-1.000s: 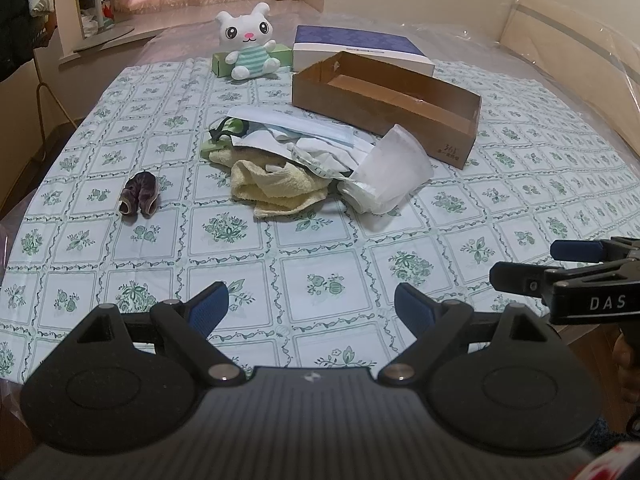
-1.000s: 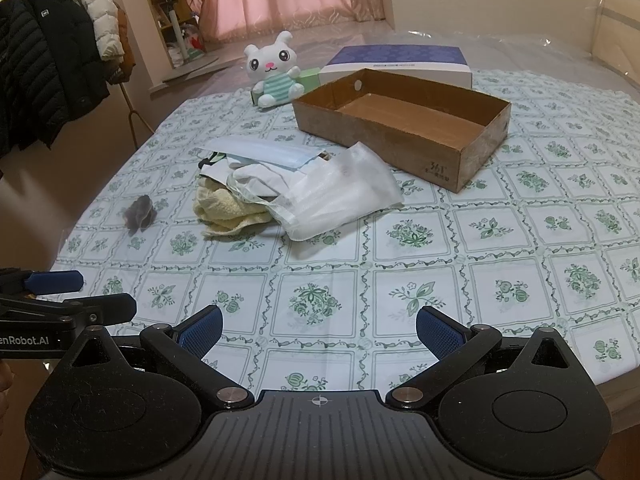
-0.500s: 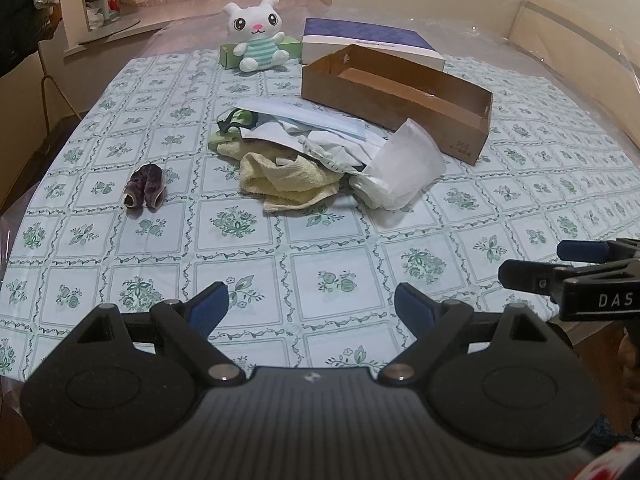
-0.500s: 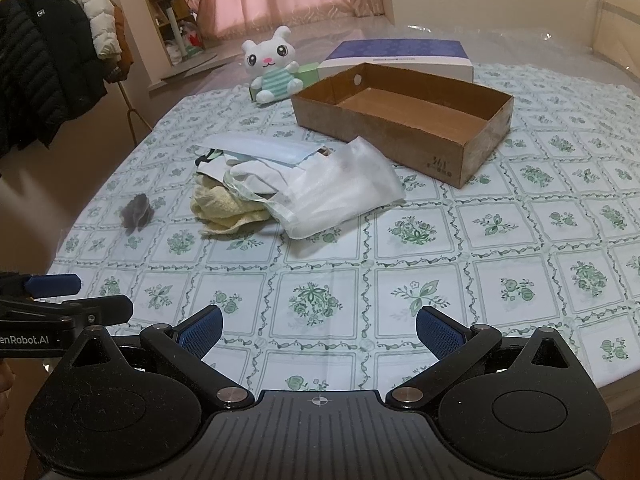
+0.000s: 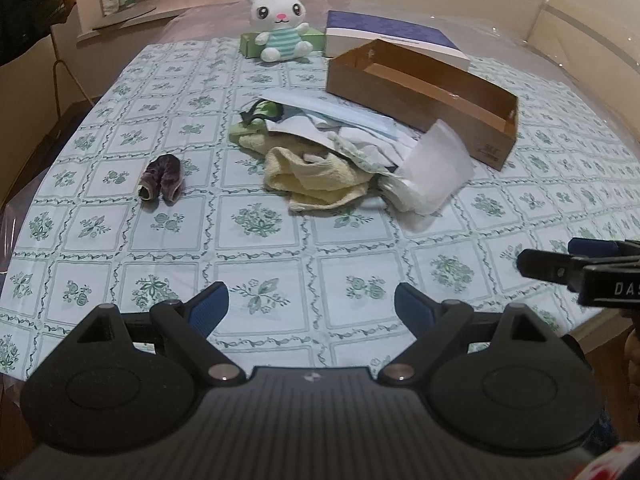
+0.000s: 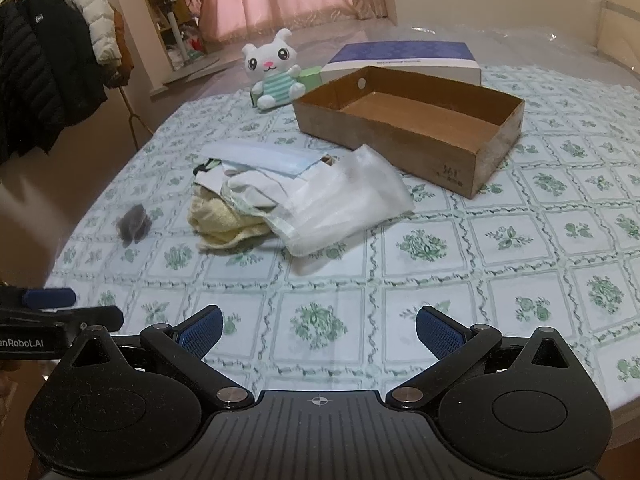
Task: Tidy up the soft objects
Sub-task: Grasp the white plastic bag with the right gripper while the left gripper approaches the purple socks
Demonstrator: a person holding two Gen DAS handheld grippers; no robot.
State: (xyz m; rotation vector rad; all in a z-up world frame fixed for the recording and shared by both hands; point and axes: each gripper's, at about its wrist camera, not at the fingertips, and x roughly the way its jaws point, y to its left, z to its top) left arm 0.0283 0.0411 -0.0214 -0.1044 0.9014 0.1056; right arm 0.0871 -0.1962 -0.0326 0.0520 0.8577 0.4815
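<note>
The left claw is held with its blue-padded fingers spread wide apart above the near edge of the tabletop; nothing is gripped between them and nothing is touched. The right claw is likewise spread wide and empty, its pads hovering over the green-patterned cloth near the front edge. Each claw is seen from the side in the other's view, low at the frame edge. The soft objects are heaped in a pile near the middle of the tabletop, well ahead of both claws: a yellow towel at the front, a translucent white bag on the right side, and a pale blue face mask on top toward the back. A small dark purple item, whose kind cannot be told, lies apart to the left of the pile. An open cardboard box sits just behind and to the right of the pile, its inside bare. Behind it a flat blue-topped box is seen, and a white plush bunny in a striped shirt sits upright against a green box at the far side.
</note>
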